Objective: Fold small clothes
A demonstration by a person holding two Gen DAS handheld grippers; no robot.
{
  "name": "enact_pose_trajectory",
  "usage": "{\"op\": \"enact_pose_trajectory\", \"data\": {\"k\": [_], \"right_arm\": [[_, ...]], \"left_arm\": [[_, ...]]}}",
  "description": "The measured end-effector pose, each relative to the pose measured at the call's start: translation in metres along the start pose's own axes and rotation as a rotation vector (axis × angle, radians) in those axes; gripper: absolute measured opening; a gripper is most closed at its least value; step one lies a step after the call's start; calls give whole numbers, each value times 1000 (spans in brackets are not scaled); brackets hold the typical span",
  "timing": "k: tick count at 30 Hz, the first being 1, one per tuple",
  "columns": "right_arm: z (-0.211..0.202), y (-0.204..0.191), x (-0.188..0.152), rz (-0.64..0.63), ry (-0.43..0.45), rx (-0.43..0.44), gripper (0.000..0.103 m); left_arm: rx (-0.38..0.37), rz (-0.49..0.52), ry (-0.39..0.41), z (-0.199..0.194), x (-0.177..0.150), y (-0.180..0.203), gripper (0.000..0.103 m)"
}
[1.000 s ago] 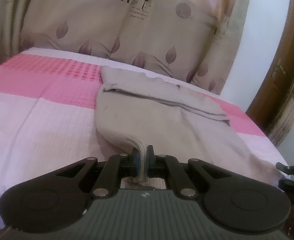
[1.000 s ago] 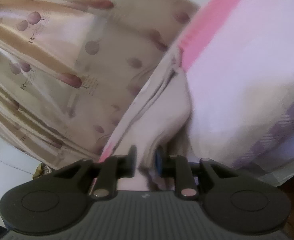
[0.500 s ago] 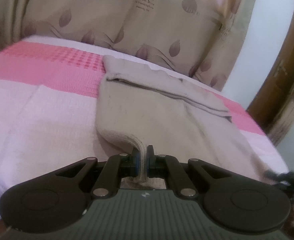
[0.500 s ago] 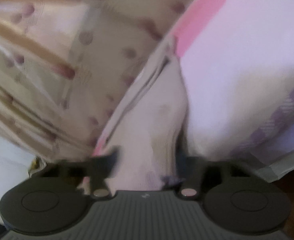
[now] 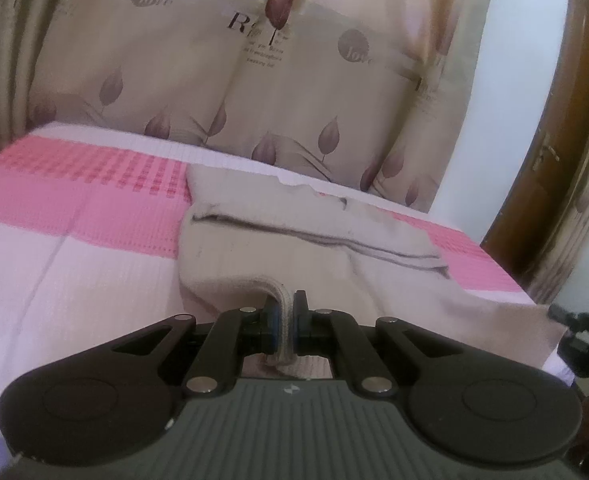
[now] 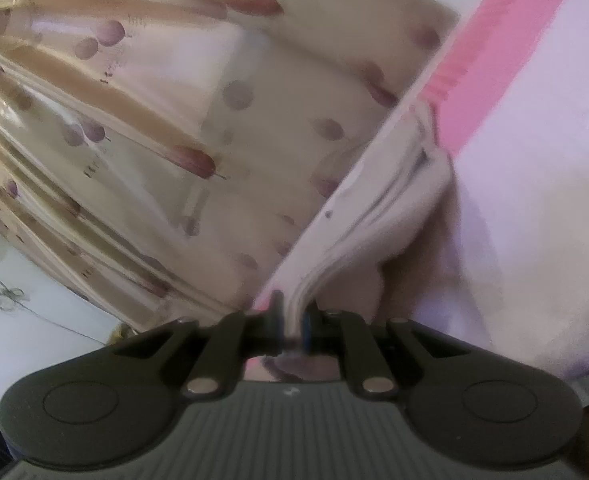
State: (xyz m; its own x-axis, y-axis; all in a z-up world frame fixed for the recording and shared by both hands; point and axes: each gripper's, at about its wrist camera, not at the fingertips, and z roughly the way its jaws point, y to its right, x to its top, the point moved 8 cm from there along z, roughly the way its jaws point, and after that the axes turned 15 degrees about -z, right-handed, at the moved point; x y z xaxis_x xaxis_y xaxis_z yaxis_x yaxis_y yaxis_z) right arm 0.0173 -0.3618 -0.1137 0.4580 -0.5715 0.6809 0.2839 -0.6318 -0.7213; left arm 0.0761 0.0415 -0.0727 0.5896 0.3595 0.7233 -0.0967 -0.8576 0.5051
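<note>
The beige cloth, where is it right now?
In the left wrist view the beige cloth lies on the pink-and-white bed cover, before the leaf-print curtain, its near hem pinched in the left gripper.

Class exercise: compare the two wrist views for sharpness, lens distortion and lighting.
Left wrist view: fairly sharp on the beige garment and tongs; fisheye bends the door frame. Right wrist view: the curtain is streaked with motion blur, the garment edge soft, the colours pale and washed out.
</note>
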Motion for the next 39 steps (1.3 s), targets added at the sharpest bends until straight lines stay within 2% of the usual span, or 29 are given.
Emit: {"op": "enact_pose_trajectory", "data": {"k": [13, 22, 39], "right_arm": [[26, -12, 47, -10, 55, 27, 9], [44, -3, 81, -8, 91, 5, 9], [80, 7, 125, -51, 84, -34, 9]], "left_arm": [[9, -33, 57, 11, 39, 1, 6], [9, -87, 85, 24, 68, -4, 6], [29, -173, 107, 66, 110, -5, 6]]}}
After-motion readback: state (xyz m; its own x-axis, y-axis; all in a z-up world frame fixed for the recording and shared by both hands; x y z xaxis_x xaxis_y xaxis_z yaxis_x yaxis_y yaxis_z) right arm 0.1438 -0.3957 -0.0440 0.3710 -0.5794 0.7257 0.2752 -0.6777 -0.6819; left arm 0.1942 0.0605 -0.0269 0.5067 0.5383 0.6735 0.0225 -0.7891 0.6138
